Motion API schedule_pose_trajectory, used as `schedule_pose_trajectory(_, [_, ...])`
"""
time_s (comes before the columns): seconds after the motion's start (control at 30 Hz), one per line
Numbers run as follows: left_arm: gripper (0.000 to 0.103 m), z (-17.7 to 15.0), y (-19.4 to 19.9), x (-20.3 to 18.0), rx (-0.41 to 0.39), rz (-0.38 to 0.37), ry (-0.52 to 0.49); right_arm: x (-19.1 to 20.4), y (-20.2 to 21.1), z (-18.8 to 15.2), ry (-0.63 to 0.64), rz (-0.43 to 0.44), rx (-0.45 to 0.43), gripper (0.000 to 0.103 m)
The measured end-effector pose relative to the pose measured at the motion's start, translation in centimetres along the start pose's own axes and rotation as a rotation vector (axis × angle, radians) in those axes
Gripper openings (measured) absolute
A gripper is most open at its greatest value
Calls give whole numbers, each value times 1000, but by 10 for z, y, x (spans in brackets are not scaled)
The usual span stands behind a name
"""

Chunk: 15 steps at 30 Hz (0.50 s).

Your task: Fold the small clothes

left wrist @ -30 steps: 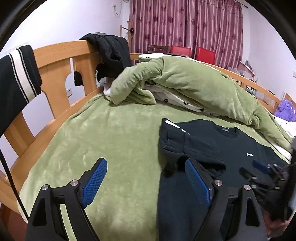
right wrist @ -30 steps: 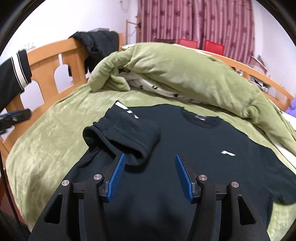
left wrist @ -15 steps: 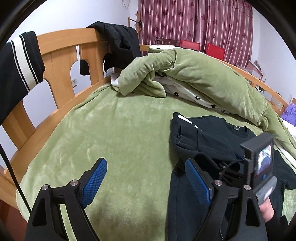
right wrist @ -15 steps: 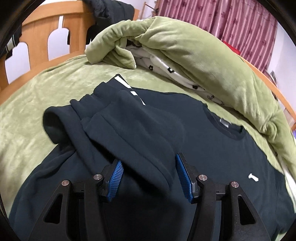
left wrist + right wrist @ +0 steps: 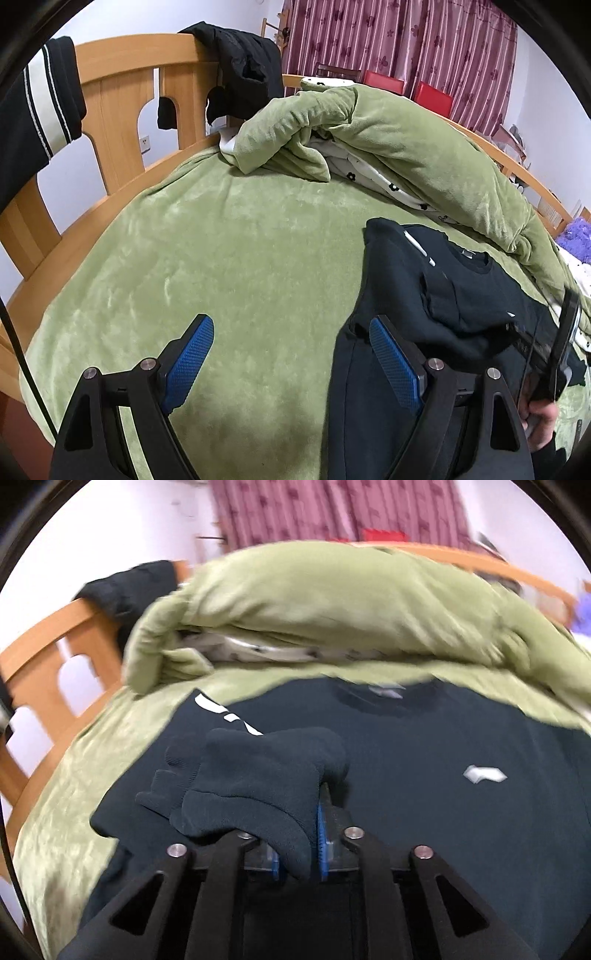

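The right gripper [image 5: 299, 843] has its jaws pinching the folded sleeve [image 5: 258, 786] of the black sweatshirt [image 5: 424, 768]; at 9 o'clock, the left gripper [image 5: 291, 354] keeps its jaws spread over the bed [image 5: 240, 251].

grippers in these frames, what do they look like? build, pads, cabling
Both match: the left gripper and right gripper have matte black angular finger arms with triangular cut-outs, silver round pivot bolts, and blue cross-hatched textured pads. A thin black cable runs up the left edge of the left view. A bare hand grips the right unit; no sleeve is discernible.

sweatshirt [image 5: 424, 760]: matt knit cloth | blanket [image 5: 229, 251]: plush | headboard [image 5: 118, 99]: smooth wood
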<state>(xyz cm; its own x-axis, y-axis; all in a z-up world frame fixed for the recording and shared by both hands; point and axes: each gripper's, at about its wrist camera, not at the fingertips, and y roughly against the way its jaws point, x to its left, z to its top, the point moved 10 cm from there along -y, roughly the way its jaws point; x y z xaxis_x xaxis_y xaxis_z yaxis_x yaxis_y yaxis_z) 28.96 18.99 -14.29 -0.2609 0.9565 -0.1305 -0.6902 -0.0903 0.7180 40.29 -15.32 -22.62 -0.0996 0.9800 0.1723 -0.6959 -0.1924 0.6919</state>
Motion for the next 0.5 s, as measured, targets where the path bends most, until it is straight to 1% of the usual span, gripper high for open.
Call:
schedule_pose_trajectory(0.03, [86,0,0,0,3,-5,6,-11,1,-7,0,-15,20,36])
schedule_pose_trajectory(0.07, [86,0,-1,0,8,-11,14,-16,3,-12,4,-21,31,41])
schedule_pose_trajectory(0.13, [86,-1,-1,-1,20,-30,33,-28,9,-25,25,-51,48,41])
schedule_pose_trajectory(0.2, [86,-1,-2,-4,30,-49,49,-28,15,-34,64,-67,64,41])
schedule_pose_trajectory(0.3, [86,-2,-3,-9,38,-55,54,-14,25,-37,140,-71,49,43])
schedule_pose_trajectory(0.37, [86,-2,-4,-12,37,-53,47,-1,32,-37,198,-70,29,49])
schedule_pose_trajectory(0.4, [86,-2,-4,-12,37,-50,43,6,35,-36,219,-66,17,51])
schedule_pose_trajectory(0.47, [86,-2,-4,-13,32,-43,35,25,39,-32,272,-43,-18,57])
schedule_pose_trajectory(0.5, [86,-1,-4,-13,31,-40,34,34,41,-32,301,-34,-31,57])
